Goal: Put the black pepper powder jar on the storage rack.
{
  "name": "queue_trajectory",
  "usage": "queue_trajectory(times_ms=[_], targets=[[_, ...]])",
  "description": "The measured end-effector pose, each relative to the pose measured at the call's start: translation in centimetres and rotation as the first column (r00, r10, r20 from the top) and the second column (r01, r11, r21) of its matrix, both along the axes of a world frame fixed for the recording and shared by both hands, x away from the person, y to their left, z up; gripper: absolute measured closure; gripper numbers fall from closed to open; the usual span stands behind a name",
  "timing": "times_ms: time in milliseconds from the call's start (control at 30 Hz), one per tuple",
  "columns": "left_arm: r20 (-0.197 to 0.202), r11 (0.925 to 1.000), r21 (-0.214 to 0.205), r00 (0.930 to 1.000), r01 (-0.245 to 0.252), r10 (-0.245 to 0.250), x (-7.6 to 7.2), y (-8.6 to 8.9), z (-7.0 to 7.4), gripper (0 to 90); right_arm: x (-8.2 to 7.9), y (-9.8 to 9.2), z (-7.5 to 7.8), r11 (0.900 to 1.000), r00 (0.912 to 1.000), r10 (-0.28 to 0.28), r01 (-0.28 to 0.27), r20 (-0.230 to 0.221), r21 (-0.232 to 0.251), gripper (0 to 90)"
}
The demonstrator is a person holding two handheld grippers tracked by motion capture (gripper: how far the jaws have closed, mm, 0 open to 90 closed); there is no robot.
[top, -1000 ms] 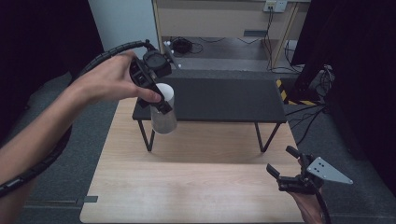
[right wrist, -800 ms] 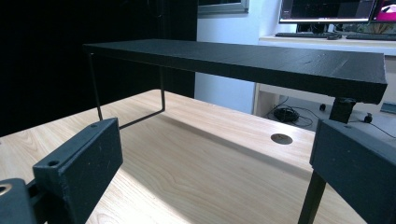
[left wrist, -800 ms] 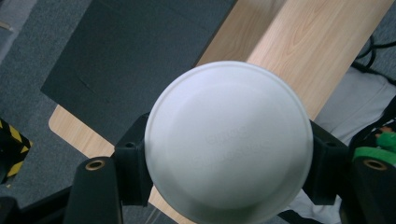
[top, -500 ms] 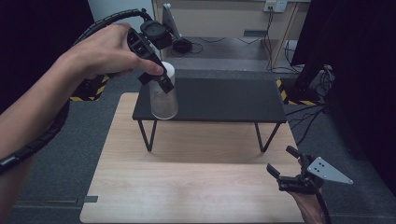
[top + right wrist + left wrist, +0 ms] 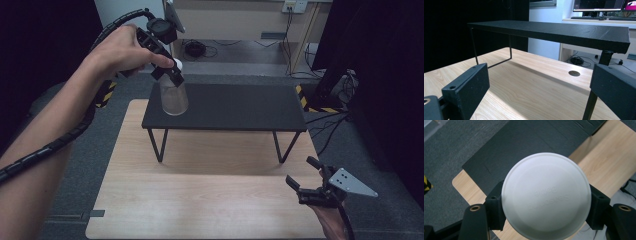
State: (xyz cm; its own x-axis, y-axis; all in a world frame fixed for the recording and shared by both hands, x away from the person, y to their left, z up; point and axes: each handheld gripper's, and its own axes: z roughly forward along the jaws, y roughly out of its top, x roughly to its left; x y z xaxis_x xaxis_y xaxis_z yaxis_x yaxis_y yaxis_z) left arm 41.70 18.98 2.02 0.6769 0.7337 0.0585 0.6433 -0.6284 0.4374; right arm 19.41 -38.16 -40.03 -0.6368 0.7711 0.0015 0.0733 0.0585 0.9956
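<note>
above black shelf (image 5: 235, 106): left hand-held gripper (image 5: 172, 75) clamped on cup (image 5: 174, 97); right hand-held gripper (image 5: 306, 181) apart.

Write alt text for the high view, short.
The left tool, held in a hand, grips a clear white-lidded jar over the left end of a black shelf standing on a wooden table. The right tool sits open at the table's lower right.

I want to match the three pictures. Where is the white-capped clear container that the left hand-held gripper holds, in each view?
High view: the container hangs upper left, at the black shelf's left end, clamped by the left hand-held gripper.
Left gripper view: its white cap sits at centre between the jaws.
Right gripper view: not in it.
Shared landmark: the black shelf over the wooden table.
</note>
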Motion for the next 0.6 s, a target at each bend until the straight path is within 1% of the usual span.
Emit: queue_trajectory(times_ms=[33, 100, 133, 200, 267, 333, 433, 533, 600], targets=[[0.006, 0.9998, 0.001, 0.9998, -0.017, 0.017, 0.4, 0.1, -0.2, 32.7, 0.0, 0.0, 0.0, 1.0000, 1.0000, 0.000, 0.000, 0.000, -0.001, 2.3], [0.011, 0.9994, -0.002, 0.9993, -0.035, 0.035, 0.8, 0.3, -0.5, 32.7, 0.0, 0.0, 0.0, 1.0000, 1.0000, 0.000, 0.000, -0.001, -0.002, 2.4], [0.015, 0.9985, -0.010, 0.9985, -0.053, 0.053, 1.2, 0.5, -0.7, 32.7, 0.0, 0.0, 0.0, 1.0000, 1.0000, 0.000, 0.000, -0.001, -0.003, 2.4], [0.016, 0.9974, -0.015, 0.9974, -0.070, 0.070, 1.7, 0.6, -1.0, 32.7, 0.0, 0.0, 0.0, 1.0000, 1.0000, -0.001, 0.001, -0.002, -0.002, 2.4], [0.020, 0.9957, -0.030, 0.9959, -0.088, 0.088, 2.4, 0.9, -1.5, 32.7, 0.0, 0.0, 0.0, 1.0000, 1.0000, -0.001, 0.001, -0.004, -0.003, 2.4], [0.026, 0.9928, -0.047, 0.9934, -0.110, 0.112, 2.9, 1.1, -2.1, 32.7, 0.0, 0.0, 0.0, 1.0000, 1.0000, -0.002, 0.002, -0.005, -0.001, 2.4], [0.032, 0.9894, -0.051, 0.9900, -0.136, 0.138, 3.8, 1.2, -2.9, 32.8, 0.0, -0.1, -0.1, 1.0000, 1.0000, -0.004, 0.004, -0.007, 0.000, 2.4], [0.038, 0.9856, -0.062, 0.9864, -0.158, 0.160, 4.5, 1.4, -3.3, 32.8, 0.0, -0.1, -0.1, 1.0000, 0.9999, -0.007, 0.007, -0.008, 0.000, 2.4], [0.033, 0.9830, -0.069, 0.9844, -0.171, 0.173, 5.0, 1.6, -3.4, 32.8, 0.1, -0.1, -0.1, 1.0000, 0.9999, -0.007, 0.007, -0.008, 0.000, 2.4]])
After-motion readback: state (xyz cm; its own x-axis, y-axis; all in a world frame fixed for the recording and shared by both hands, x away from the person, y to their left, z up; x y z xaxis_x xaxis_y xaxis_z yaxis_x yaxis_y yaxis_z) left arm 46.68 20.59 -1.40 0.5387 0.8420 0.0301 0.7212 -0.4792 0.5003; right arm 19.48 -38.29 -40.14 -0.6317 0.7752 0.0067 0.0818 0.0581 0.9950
